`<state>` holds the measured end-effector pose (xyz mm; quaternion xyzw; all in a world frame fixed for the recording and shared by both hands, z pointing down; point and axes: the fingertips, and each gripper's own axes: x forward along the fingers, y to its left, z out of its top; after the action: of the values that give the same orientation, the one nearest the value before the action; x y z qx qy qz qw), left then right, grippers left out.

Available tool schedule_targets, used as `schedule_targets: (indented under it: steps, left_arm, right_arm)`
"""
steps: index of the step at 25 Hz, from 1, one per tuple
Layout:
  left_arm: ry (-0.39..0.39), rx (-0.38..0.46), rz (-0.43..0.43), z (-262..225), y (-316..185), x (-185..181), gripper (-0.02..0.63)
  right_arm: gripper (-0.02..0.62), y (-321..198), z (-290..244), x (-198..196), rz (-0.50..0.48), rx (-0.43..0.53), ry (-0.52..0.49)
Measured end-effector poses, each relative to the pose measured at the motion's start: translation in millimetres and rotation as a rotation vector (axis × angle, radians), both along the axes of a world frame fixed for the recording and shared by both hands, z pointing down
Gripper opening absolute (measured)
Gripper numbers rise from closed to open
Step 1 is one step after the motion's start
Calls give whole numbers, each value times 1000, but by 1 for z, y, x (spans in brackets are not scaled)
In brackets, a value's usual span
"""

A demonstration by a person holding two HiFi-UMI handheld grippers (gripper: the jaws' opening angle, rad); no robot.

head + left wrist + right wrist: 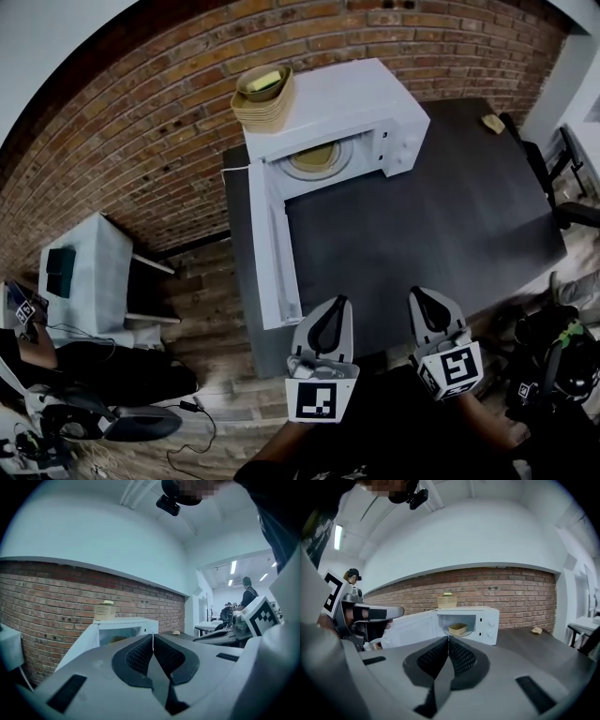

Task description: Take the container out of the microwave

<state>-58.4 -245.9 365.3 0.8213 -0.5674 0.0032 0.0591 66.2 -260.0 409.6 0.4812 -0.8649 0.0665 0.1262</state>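
The white microwave (356, 103) stands at the back of the dark table (450, 234), its door (272, 248) swung wide open toward me on the left. Inside, a yellowish container (314, 157) sits on the glass turntable; in the right gripper view the container (458, 629) shows straight ahead in the cavity. My left gripper (342, 302) and right gripper (417, 292) hover side by side over the table's near edge, well short of the microwave. Both are shut with nothing between the jaws, as the left gripper (153, 635) and right gripper (448, 638) show in their own views.
A stack of beige bowls (263, 94) rests on top of the microwave. A small yellowish lump (492, 123) lies at the table's far right corner. A white side cabinet (89, 267) stands left of the table, and a dark chair (567, 187) to its right. People stand far off (248, 595).
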Motion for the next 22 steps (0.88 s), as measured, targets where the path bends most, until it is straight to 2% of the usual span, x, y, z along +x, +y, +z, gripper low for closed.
schedule_targets:
  steps: [4,6,8,10,12,15,17,22]
  left_arm:
    - [-1,-3,45,8,-16,11,12]
    - [-35,-6,64,13,-20,14,12]
    - [-104,-2,79,16,-25,14,12]
    - [-148,-11,72,19,-30,12,12]
    - [-130,-44,49,24,-37,9,12]
    - [-105,-81,11,30,-55,1,12]
    - [-86,-93,-28,31,-69,-4,12]
    - [-143,-137,-52,43,-99,-10,12]
  right_arm:
    - [63,-6,7,8,30,-21,-6]
    - [63,-11,14,10,29,-34,7]
    - [63,-23,21,10,18,-44,16]
    - [63,-39,28,5,-4,-53,17]
    - [63,-59,34,-2,-30,-63,26]
    - [63,-93,37,-21,-99,-67,48]
    - [64,-115,35,-39,-184,-47,62]
    - [66,-176,40,-76,-380,28,136]
